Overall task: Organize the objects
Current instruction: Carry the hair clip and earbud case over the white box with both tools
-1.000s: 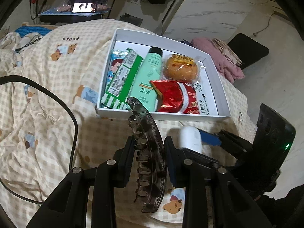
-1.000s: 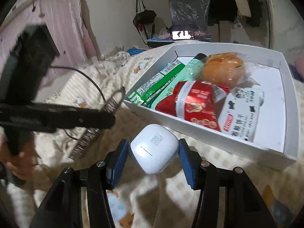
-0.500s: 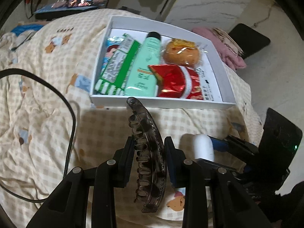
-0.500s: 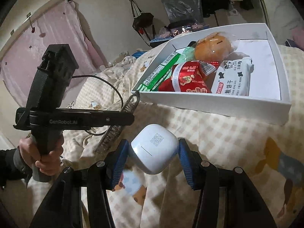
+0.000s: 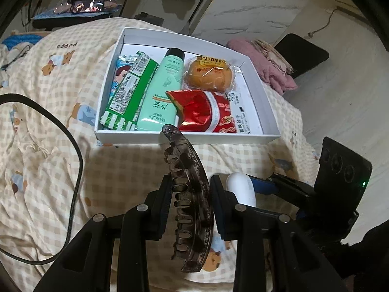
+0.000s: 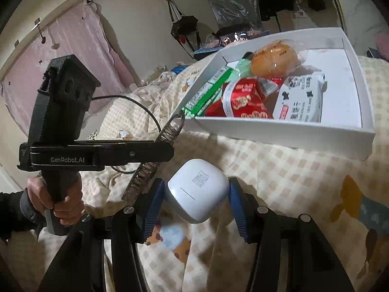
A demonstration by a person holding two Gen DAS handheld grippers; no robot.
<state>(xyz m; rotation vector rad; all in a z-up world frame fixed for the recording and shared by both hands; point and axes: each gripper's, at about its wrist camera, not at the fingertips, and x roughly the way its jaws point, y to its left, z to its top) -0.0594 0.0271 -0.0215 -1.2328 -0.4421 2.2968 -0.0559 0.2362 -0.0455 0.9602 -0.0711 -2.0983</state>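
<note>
My left gripper (image 5: pixel 190 200) is shut on a dark translucent hair claw clip (image 5: pixel 192 194), whose tip reaches the near wall of the white box (image 5: pixel 189 139). The clip (image 6: pixel 155 150) and the left gripper also show in the right wrist view. My right gripper (image 6: pixel 195 194) is shut on a white earbud case (image 6: pixel 197 189), held just above the bedspread to the right of the clip; the earbud case (image 5: pixel 240 189) also shows in the left wrist view. The box holds a green tube (image 5: pixel 161 90), a green-and-white carton (image 5: pixel 128 92), a wrapped bun (image 5: pixel 209 75), a red snack pack (image 5: pixel 204 112) and a white packet (image 6: pixel 301 97).
The box lies on a checked bedspread (image 5: pixel 48 112) with bear prints. A black cable (image 5: pixel 73 146) loops over the bed at the left. A pink cloth (image 5: pixel 265 65) sits past the bed's right edge above the floor. A person's hand (image 6: pixel 58 199) grips the left gripper's handle.
The right gripper has drawn back from the box with the earbud case and rolled a little. The left gripper keeps the clip near the box's front wall, tilting slightly.
</note>
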